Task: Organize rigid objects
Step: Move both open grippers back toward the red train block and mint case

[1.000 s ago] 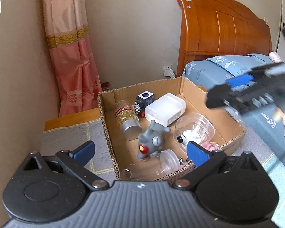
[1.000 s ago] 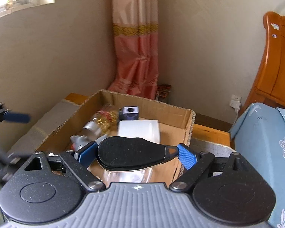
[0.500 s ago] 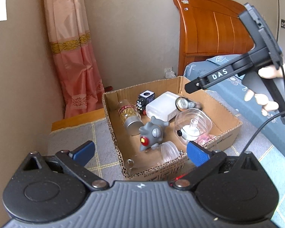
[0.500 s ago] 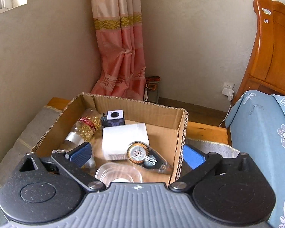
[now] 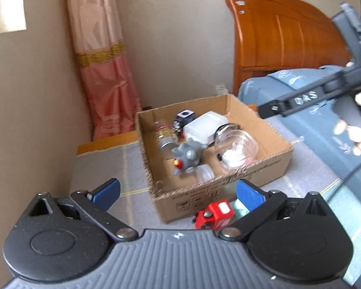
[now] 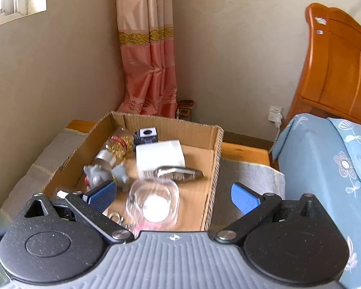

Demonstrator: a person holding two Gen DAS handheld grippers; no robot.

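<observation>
Inside, the cardboard box (image 6: 214, 149) holds a bottle (image 6: 113, 148) and grey toy (image 5: 186, 156); both tools gape empty.

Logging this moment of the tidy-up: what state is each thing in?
left tool: open, empty
right tool: open, empty
cardboard box: open-topped, holding items
bottle: lying down in box
grey toy: lying in box
red toy car: outside box, on mat
</observation>
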